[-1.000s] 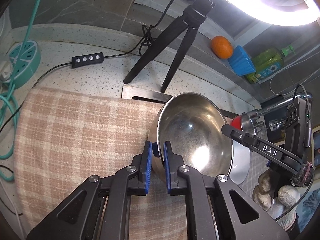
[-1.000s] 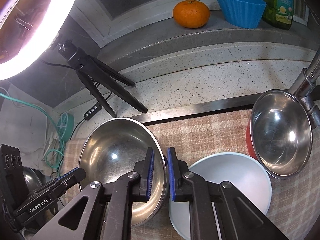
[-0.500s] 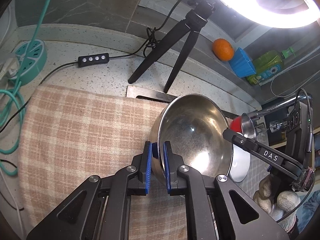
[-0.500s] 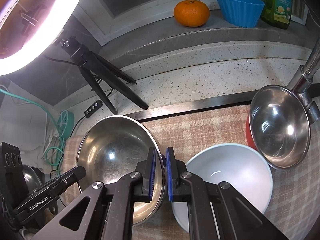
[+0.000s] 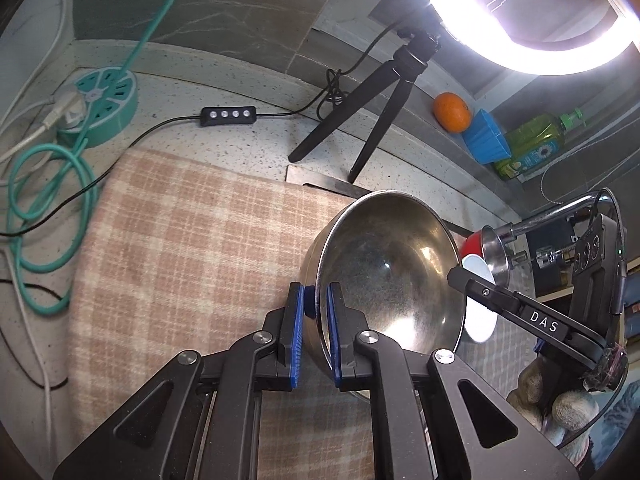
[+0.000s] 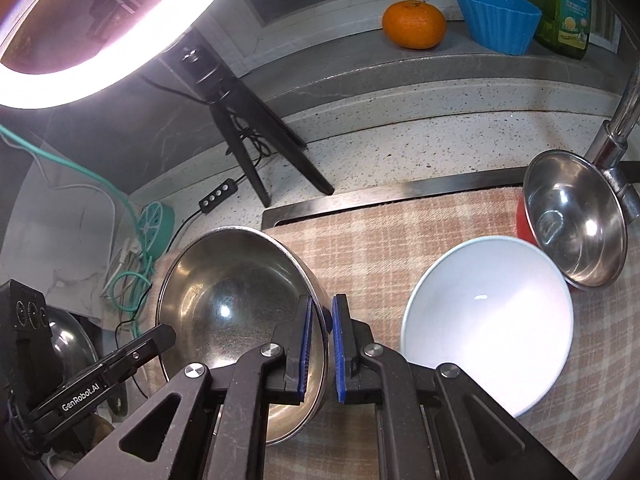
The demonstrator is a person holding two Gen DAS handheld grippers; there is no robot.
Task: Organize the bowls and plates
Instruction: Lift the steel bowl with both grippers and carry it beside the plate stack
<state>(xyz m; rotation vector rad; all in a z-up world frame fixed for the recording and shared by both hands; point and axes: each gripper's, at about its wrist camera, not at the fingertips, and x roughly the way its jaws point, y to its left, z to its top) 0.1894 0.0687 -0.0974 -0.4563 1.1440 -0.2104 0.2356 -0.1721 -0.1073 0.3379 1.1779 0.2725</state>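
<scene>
Both pairs of jaws pinch the steel bowl (image 5: 390, 276) by opposite rims — left gripper (image 5: 316, 332) on one edge, right gripper (image 6: 321, 346) on the other — above the checked cloth (image 5: 180, 240). Thin, stiff, light and slick, so rim grips suit it. White bowl (image 6: 486, 312) sits right of the right jaws.

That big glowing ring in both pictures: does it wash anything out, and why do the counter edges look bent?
Left wrist view: the ring light burns out to pure white at top right and leaves a bright spot in the steel bowl. Right wrist view: it flares at top left, and the white bowl glares. Both views: fisheye lenses bend the straight counter edges.
</scene>
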